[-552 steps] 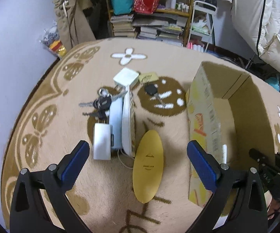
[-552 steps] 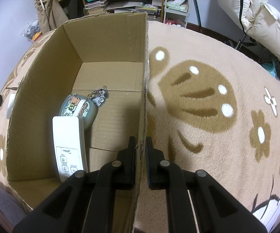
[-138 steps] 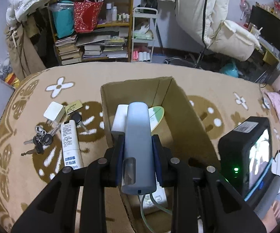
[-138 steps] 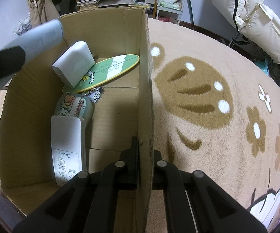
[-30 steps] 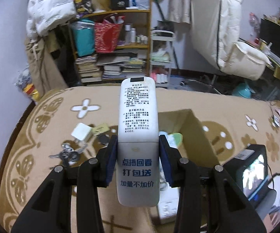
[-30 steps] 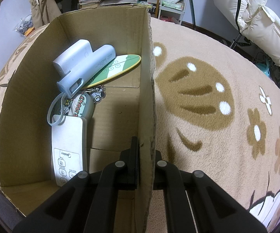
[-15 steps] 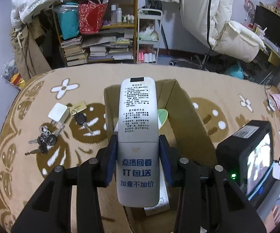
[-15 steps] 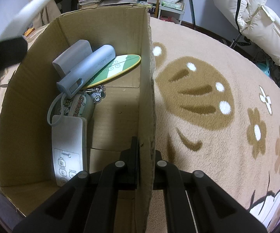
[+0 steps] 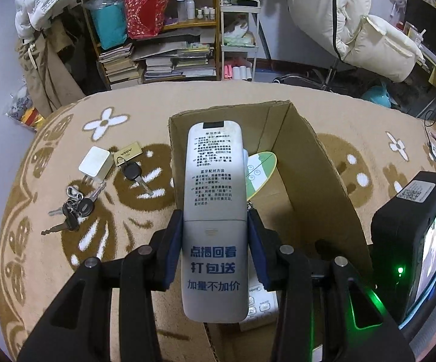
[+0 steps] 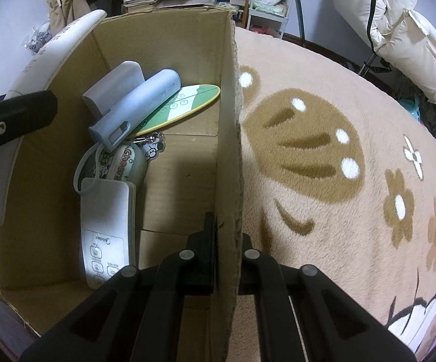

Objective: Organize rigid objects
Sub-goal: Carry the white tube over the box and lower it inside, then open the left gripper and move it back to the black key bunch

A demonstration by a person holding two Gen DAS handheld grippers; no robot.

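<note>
My left gripper (image 9: 215, 232) is shut on a white remote control (image 9: 214, 199), back side up with printed text, held over the left wall of the open cardboard box (image 9: 314, 163). From the right wrist view the same remote (image 10: 46, 60) hangs above the box's left rim. My right gripper (image 10: 226, 235) is shut on the box's right wall (image 10: 228, 138). Inside the box lie a white Midea remote (image 10: 107, 226), a round cartoon case (image 10: 124, 163), a grey-blue cylinder device (image 10: 139, 105), a white block (image 10: 112, 86) and a green-white oval board (image 10: 181, 105).
On the patterned carpet left of the box lie a white charger cube (image 9: 94, 164), a brass tag with a black key (image 9: 130, 163) and a key bunch (image 9: 73, 211). A shelf of books (image 9: 157, 57) and a cart (image 9: 239, 45) stand behind. A lit device (image 9: 417, 241) sits at right.
The left gripper with the white remote has come lower and closer over the box's left side. The right gripper keeps its hold on the box wall.
</note>
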